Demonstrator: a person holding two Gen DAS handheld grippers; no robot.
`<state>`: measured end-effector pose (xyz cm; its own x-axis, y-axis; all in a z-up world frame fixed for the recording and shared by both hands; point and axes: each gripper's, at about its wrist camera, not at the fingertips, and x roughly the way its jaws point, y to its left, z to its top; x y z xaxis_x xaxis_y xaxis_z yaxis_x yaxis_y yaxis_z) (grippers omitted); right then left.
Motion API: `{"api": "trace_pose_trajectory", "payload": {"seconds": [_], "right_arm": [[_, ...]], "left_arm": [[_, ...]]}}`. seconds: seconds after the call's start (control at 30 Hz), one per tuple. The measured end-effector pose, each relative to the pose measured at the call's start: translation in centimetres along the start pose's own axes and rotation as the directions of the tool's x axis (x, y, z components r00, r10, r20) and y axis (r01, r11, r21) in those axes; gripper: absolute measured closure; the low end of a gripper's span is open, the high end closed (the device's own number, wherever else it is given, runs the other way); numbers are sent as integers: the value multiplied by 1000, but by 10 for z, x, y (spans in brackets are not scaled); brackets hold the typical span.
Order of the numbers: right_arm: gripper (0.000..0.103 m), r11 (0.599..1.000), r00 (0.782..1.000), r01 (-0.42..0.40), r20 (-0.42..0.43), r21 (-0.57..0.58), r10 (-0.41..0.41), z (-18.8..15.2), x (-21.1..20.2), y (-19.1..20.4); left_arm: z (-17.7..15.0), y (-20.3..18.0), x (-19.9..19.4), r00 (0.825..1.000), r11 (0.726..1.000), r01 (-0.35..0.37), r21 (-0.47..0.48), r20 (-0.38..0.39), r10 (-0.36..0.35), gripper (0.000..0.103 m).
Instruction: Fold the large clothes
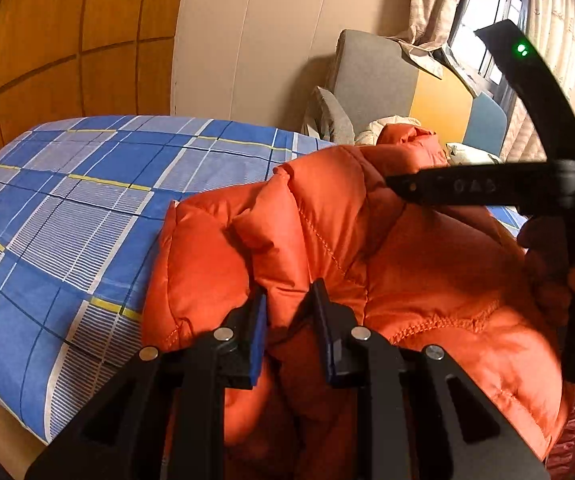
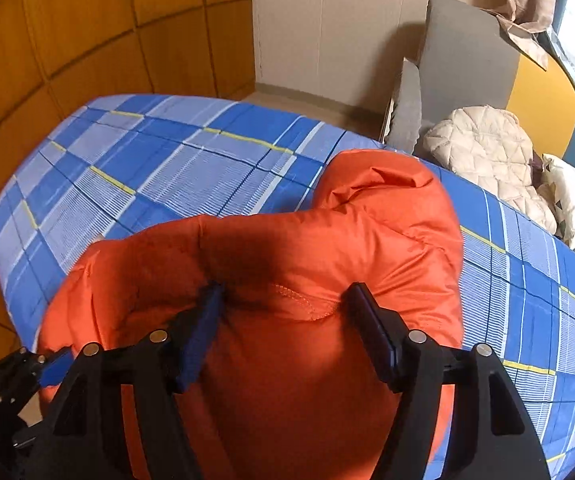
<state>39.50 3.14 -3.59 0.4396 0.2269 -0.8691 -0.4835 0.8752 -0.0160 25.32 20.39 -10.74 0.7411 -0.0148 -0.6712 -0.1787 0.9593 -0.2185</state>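
Item 1. Orange wood-panelled wall (image 1: 67, 40), far left, behind the bed; not involved.

Item 2. Bed with a blue, white and yellow checked sheet (image 1: 67, 208). It carries the garment.

Item 3. Puffy orange quilted down jacket (image 1: 367, 264), the task's thing. It lies bunched on the near part of the bed, with a rounded end (hood or sleeve, I cannot tell which) reaching toward the far side.

Item 4. Left gripper (image 1: 289, 320). Jaws narrow, pinched on a raised fold of the jacket.

Item 5. Right gripper (image 2: 283, 304). Jaws wide, set astride a stitched seam; the fabric bulges between the pads but does not appear clamped.

Item 6. Grey upholstered chair (image 2: 467, 60) and cream quilted bedding (image 2: 483, 148), right background.

Risks, as judged:
- The slippery, padded shell may slide out of the narrow left pinch if pulled hard.
- The right gripper could close on too much bulk, or on a single layer, leaving the fold crooked.
- Trapped air may spring any fold back open.
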Motion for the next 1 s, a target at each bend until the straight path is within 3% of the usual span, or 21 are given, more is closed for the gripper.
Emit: {"api": "trace_pose_trajectory", "payload": {"seconds": [0.13,0.23,0.27,0.33,0.4,0.47,0.53,0.6,0.63,0.67,0.7,0.87,0.97,1.0], "right_arm": [[34,1000,1000,-1,-3,1,1,-2,3,1],[33,1000,1000,-14,11,11,14,-4,1,-1],[33,1000,1000,-21,15,16,20,-4,-1,-3],[33,999,999,-38,27,28,38,-3,-5,-5],[33,999,999,-43,33,32,42,-3,-7,-7],[33,998,998,-49,47,38,48,-3,-12,-8],[33,997,997,-54,63,51,51,-4,-16,-10],[33,996,995,-65,81,61,60,-6,-22,-11],[33,996,994,-70,88,64,64,-7,-25,-12],[33,994,992,-79,102,74,72,-8,-31,-14],[33,992,990,-92,111,84,82,-10,-36,-15],[33,979,971,-177,184,105,156,-39,-80,-29],[27,975,972,-176,184,140,149,-71,-94,-40],[26,971,973,-182,169,156,155,-83,-93,-44]], "left_arm": [[2,13,-4,999,998,33,-60,-9,-33,80],[4,39,-21,995,976,92,-195,-6,-95,65],[5,50,-26,989,961,140,-239,-5,-145,58],[4,60,-34,976,939,207,-274,-4,-216,56],[4,62,-36,949,915,294,-277,-26,-313,45],[1,60,-32,922,889,349,-296,-59,-382,41],[-1,50,-30,910,889,372,-265,-85,-406,40],[-2,41,-22,915,904,349,-247,-118,-385,48],[-2,38,-20,908,900,362,-243,-125,-400,60],[-2,34,-19,900,894,380,-237,-126,-416,83],[-1,31,-22,910,902,371,-221,-104,-400,94],[0,31,-33,945,936,297,-189,-83,-316,99],[-9,34,-27,970,966,194,-171,-114,-215,102],[-13,34,-22,981,981,123,-152,-134,-143,103]]}}
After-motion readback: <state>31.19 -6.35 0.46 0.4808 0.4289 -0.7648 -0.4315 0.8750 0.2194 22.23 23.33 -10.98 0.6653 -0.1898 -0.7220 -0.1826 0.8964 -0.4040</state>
